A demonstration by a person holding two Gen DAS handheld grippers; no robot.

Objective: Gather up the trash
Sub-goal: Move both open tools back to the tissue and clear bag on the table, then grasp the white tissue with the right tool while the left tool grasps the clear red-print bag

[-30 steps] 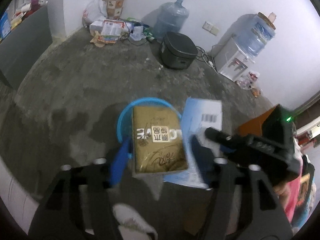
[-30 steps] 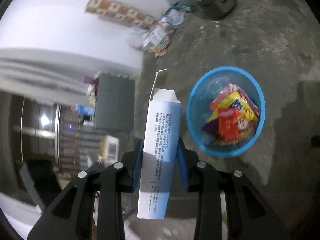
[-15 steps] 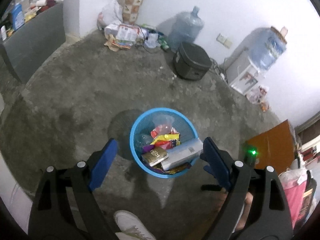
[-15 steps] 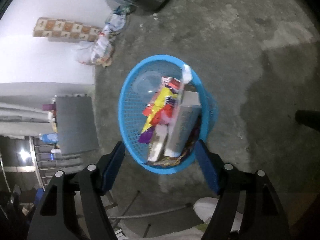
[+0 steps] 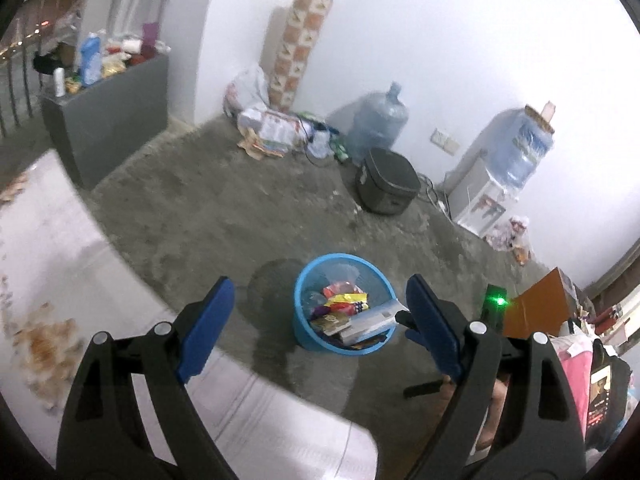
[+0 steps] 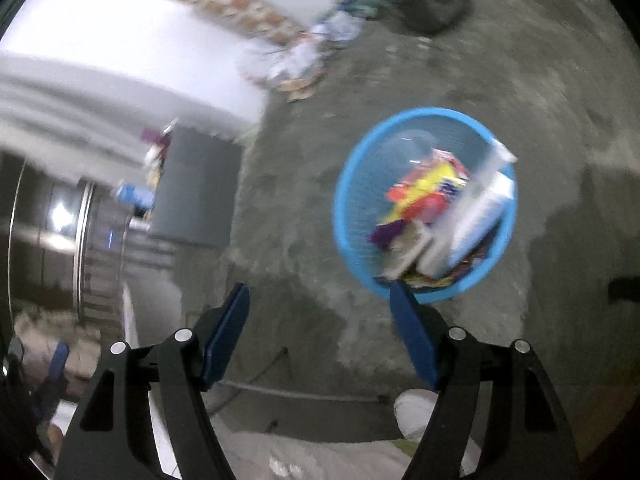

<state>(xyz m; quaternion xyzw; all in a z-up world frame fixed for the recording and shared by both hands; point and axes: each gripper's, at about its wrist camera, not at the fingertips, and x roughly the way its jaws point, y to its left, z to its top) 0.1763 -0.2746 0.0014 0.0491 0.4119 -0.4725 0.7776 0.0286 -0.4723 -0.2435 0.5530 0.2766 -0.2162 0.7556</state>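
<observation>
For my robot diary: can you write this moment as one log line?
left claw: open, empty | right claw: open, empty | basket: holds wrappers, white box | floor: no loose trash nearby

Grey concrete floor (image 5: 224,208), white walls (image 5: 460,60), grey cabinet (image 5: 112,120).

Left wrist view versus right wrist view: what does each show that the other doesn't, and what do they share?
Only the left wrist view shows the water dispenser with its bottle, the spare water jug, the stained white surface at lower left, and a green indicator light.

Only the right wrist view shows a white shoe below the gripper and the metal railing at left.

Both show the blue trash basket filled with wrappers and boxes, the dark rice cooker, the grey cabinet, and an open, empty gripper.
</observation>
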